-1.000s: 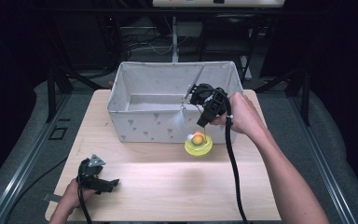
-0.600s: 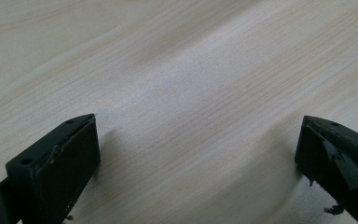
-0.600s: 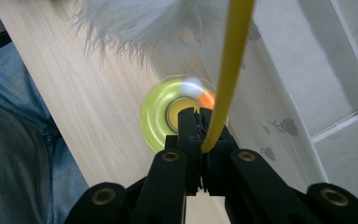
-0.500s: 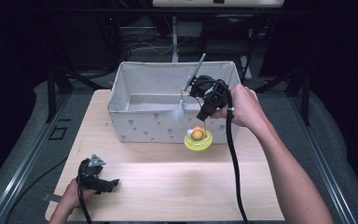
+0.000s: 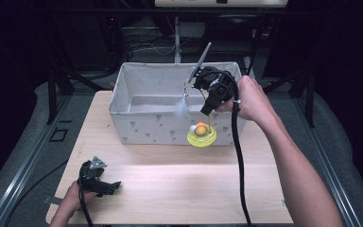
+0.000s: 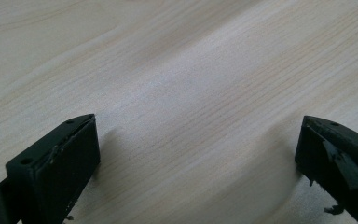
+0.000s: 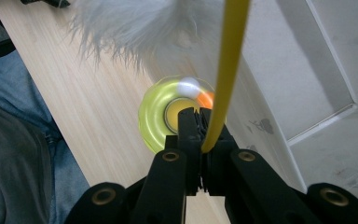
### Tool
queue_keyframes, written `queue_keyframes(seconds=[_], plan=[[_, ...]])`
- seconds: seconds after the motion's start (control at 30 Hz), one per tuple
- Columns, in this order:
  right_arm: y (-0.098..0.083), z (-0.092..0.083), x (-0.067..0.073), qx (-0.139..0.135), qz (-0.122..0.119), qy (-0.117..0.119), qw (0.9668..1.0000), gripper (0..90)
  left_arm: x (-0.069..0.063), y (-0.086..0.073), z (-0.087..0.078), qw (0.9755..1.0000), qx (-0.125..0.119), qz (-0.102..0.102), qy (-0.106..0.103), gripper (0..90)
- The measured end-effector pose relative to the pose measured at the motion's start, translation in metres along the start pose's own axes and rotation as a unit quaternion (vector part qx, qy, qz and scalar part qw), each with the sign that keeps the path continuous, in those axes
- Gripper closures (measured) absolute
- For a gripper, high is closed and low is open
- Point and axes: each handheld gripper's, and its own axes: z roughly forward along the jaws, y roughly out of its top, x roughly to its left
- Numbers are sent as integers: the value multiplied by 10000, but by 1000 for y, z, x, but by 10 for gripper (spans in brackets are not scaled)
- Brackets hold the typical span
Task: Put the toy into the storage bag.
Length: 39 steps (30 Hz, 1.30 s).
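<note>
Right hand-held gripper [image 7: 200, 122] clamps a yellow wand [image 7: 227, 65] above the yellow toy [image 5: 202, 136]; left hand-held gripper [image 6: 198, 154], jaws apart, rests on the tabletop [image 5: 179, 189].

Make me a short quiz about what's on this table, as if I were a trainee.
1. True or false: the right gripper is shut on the yellow stalk of the toy.
2. The left gripper is: A) inside the grey bin, B) low over the bare table, jaws apart, C) holding the white feather.
3. Fill in: the toy's round yellow base is in front of the ____.

Key: 1 true; 2 B; 3 bin.
</note>
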Motion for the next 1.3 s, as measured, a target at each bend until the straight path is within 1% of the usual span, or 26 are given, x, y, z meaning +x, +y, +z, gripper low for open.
queue_keyframes(seconds=[0.3,0.4,0.6,0.7,1.13,1.3], plan=[[5,-11,-5,-52,44,-34,10000,879,0,0,0,10000,-2,-3,-2,0],[7,-14,-6,-30,44,-74,10000,878,0,0,0,10000,-1,1,-2,0],[9,-21,-10,-118,104,-116,9998,879,0,0,0,10000,-3,3,-3,0],[10,-24,-12,-112,118,-153,9998,879,0,0,0,10000,-6,1,-3,0],[16,-34,-27,-145,249,-248,9993,879,0,0,0,10000,-9,4,-5,0],[18,-38,-33,-196,334,-289,9988,879,0,0,0,10000,-17,2,-4,0]])
